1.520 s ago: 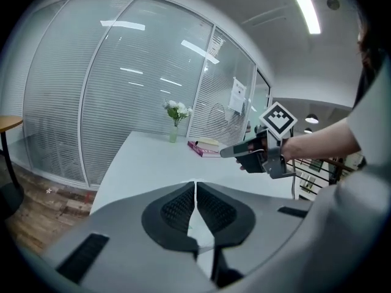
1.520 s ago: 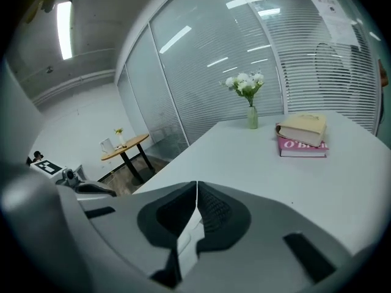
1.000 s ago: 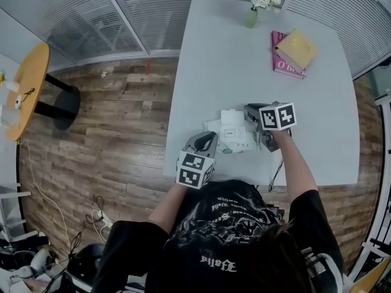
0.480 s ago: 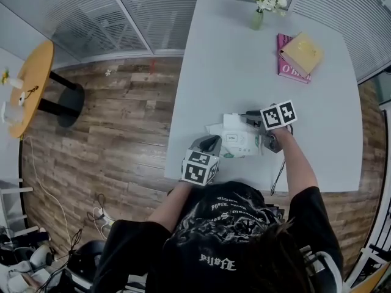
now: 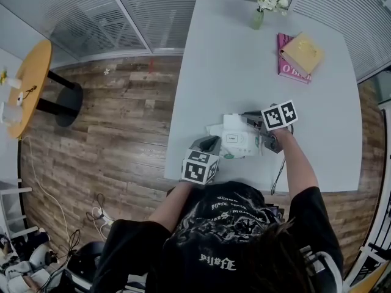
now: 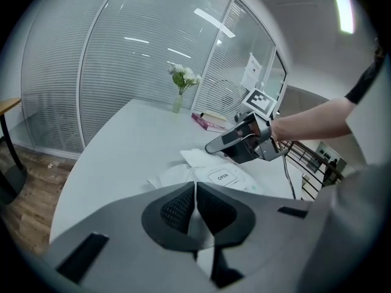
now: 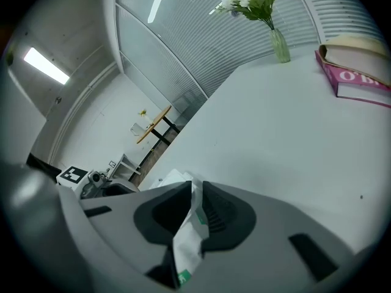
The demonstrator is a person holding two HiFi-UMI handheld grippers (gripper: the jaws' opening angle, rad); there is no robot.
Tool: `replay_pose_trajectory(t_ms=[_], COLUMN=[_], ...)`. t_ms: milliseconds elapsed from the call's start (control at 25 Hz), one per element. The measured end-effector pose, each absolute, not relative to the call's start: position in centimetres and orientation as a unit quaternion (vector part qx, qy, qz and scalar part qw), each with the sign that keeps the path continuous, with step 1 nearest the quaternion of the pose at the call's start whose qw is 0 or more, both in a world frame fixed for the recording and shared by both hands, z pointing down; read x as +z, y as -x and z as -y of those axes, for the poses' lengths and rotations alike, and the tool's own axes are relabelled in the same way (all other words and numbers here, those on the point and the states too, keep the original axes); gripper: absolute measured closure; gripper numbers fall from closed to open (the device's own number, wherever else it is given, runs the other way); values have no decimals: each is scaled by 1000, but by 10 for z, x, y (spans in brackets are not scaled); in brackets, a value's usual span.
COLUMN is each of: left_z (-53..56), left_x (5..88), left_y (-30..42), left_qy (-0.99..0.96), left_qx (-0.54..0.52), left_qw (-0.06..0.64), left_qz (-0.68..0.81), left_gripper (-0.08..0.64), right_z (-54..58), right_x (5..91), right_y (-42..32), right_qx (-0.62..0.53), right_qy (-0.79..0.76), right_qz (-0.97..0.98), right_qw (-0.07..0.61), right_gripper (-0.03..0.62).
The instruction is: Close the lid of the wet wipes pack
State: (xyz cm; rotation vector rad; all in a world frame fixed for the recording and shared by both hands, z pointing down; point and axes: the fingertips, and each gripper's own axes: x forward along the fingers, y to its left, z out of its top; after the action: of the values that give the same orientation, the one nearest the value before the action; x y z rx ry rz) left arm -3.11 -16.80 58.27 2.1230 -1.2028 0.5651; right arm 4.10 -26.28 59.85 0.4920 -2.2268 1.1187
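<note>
A white counter (image 5: 244, 72) stands in a glass-walled room with blinds and a wood floor. A vase of flowers (image 5: 257, 17) and a pair of books (image 5: 297, 55) sit towards its far edge, well away from the work. The wet wipes pack (image 5: 239, 140) lies close to the near edge, on the counter's left half, with a small label (image 6: 221, 176) on its top face. Whether the flap there is fully pressed down cannot be told.

The pack looks like soft, light film around a damp wad. It will probably buckle under a pinch and slide on the smooth counter unless it is held. The flat end seams are the likely places to grip, since they hold without squashing the contents. The flap itself would need a gentle flat press.

The left tool (image 6: 195, 193) is clenched at the pack's near-left end, with a pale sliver between its pads that looks like the end seam. The right tool (image 7: 194, 201) has just been closing and now pinches a fold of white wrapper with green print at the far-right end.

Both forearms reach forward from the body and both tools tilt down at the counter. The left stays by the near edge and the right stretches further out, pointing back across the pack.
</note>
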Motion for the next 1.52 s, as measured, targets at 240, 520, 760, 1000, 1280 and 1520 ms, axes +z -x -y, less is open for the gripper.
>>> replay_pose_trajectory(t_ms=[240, 520, 760, 1000, 1280, 1520], left_z=[169, 168, 170, 167, 169, 168], left_x=[583, 585, 588, 589, 589, 590], left_y=[30, 31, 31, 31, 32, 31], left_qy=[-806, -804, -802, -804, -807, -814], left_qx=[209, 209, 205, 199, 195, 192], left_qw=[317, 322, 326, 325, 320, 314], left_qz=[454, 454, 456, 457, 456, 450], left_gripper=[548, 548, 548, 548, 548, 548], right_z=[265, 264, 255, 240, 228, 212], right_x=[591, 571, 558, 548, 538, 533], right_y=[-42, -43, -44, -43, -40, -39], right_qx=[400, 396, 382, 364, 298, 236], right_qy=[-196, -200, -195, -198, -199, -204], right_qz=[846, 857, 869, 880, 898, 909], right_qw=[293, 260, 245, 233, 254, 277], right_gripper=[542, 555, 560, 560, 557, 551])
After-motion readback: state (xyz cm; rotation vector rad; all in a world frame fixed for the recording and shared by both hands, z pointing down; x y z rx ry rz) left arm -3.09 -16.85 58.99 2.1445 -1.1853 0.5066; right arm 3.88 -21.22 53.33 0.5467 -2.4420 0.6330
